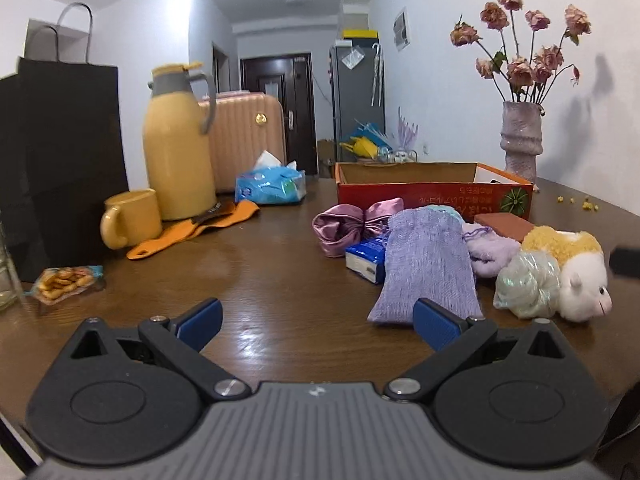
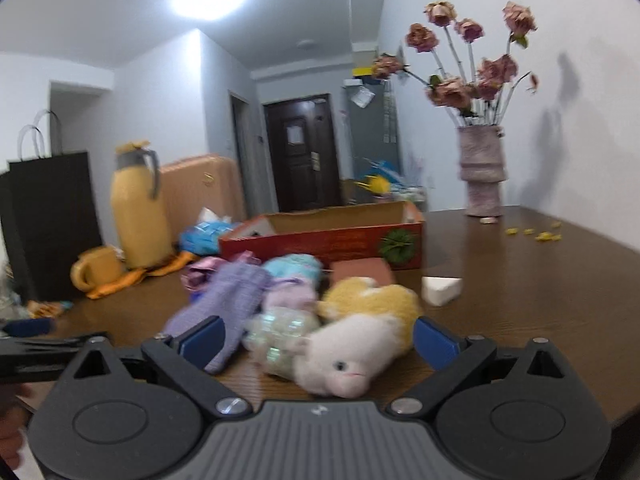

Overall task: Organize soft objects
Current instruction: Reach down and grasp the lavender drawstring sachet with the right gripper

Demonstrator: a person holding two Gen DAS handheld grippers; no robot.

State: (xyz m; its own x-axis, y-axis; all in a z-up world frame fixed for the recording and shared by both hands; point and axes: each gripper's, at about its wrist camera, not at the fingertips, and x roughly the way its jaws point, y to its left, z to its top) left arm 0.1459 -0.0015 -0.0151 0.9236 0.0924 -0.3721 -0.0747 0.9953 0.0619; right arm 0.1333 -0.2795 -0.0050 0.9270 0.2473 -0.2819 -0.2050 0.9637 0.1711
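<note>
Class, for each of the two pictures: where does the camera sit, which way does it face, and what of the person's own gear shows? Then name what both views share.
Left wrist: sits on the left gripper, low over the table, facing the purple knit pouch; its open blue fingers show.
Right wrist: sits on the right gripper, facing the plush toy between its open fingers; the left gripper's tip shows at left.
Shared: pouch, toy, red box, vase, yellow flask.

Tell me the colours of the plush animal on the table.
The plush animal is white with a yellow back; clearest in the left wrist view.
</note>
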